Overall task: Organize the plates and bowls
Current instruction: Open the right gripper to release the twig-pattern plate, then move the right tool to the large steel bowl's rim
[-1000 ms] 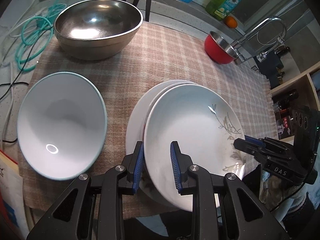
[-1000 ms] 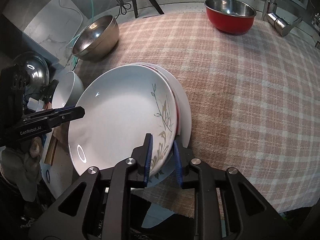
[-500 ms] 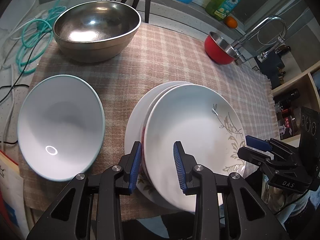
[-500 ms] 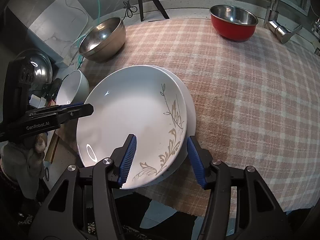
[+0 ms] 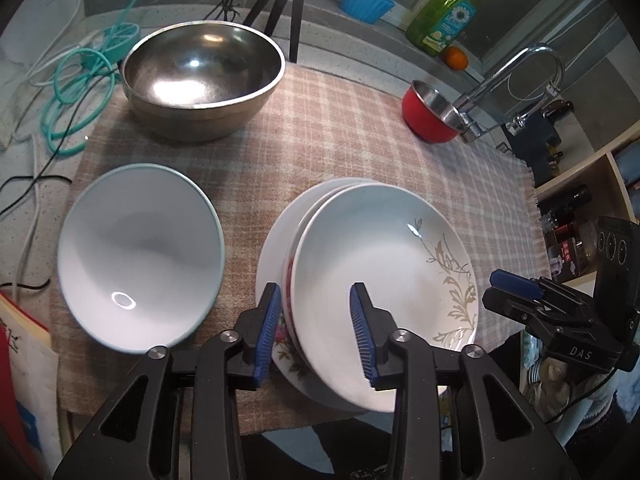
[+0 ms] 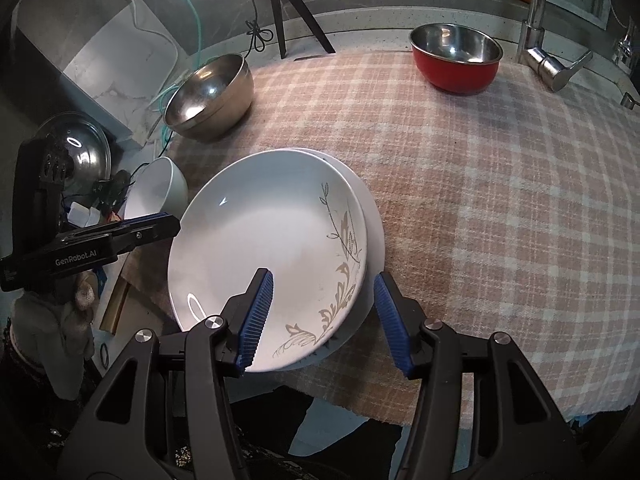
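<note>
- Both tools have released the plate stack since the earlier frame: the left tool (image 5: 316, 322) has just been opening, jaws apart, straddling the stack's near-left rim without pressing; the right tool (image 6: 325, 316) stands wider, jaws apart either side of the near-right rim.
- Pink-and-cream checked cloth (image 6: 500, 208) covers the desk.
- Large round stainless-steel bowl (image 5: 202, 76) stands at the far left of the cloth.
- White ceramic bowl with pale blue rim (image 5: 138, 256) sits just left of the stack, apart from it.
- Stack of white plates, the top one bearing a gold leaf pattern (image 5: 384, 276), rests at the cloth's near edge.
- Small red bowl with steel interior (image 6: 456, 58) stands far right, beside the chrome tap (image 5: 516, 76).
</note>
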The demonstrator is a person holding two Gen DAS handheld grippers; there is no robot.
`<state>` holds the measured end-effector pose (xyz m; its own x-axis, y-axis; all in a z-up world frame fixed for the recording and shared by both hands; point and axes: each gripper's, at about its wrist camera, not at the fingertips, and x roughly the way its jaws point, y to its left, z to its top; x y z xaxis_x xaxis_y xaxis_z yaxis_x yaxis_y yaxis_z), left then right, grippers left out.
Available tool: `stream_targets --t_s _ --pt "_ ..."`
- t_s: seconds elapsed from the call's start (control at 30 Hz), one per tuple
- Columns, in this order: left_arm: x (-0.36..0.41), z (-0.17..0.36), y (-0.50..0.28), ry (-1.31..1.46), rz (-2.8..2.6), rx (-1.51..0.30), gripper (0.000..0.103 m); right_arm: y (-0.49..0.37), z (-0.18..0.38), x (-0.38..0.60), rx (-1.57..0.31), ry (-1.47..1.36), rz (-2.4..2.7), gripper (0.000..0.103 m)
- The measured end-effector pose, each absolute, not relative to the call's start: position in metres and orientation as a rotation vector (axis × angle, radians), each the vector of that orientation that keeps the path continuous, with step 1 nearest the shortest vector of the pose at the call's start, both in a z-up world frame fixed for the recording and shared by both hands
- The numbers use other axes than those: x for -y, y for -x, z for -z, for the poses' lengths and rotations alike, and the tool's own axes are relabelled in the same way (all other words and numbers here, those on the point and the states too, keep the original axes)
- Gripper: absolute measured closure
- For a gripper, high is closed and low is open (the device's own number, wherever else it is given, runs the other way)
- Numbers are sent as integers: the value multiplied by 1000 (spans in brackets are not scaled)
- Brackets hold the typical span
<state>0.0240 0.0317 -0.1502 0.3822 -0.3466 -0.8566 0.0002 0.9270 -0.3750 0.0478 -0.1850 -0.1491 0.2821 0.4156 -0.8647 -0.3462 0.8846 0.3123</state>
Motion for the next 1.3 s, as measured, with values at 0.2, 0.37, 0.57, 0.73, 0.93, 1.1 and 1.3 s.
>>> stream_targets --t_s 0.2,0.37,0.57,0.73,0.93,1.1,1.3 --pt "-50 126 -27 367 197 -1102 43 -57 125 182 -1125 -122 -543 23" --pt "-73 112 -37 395 164 -1070 43 -72 105 170 -1087 -148 -574 10" --pt "-106 100 -51 403 107 -1028 43 -93 86 149 -1064 -179 -622 10" --pt "-133 99 -66 416 75 -1011 43 -111 79 126 -1043 -182 -644 10" --pt "-155 113 -89 457 71 -1034 43 -139 90 102 -1067 -228 -636 10" --pt "-164 128 -110 472 70 -1059 43 -158 106 81 -1108 -269 -650 10" --pt "-176 141 -132 515 63 -1077 43 -183 128 59 -1158 -269 -652 10"
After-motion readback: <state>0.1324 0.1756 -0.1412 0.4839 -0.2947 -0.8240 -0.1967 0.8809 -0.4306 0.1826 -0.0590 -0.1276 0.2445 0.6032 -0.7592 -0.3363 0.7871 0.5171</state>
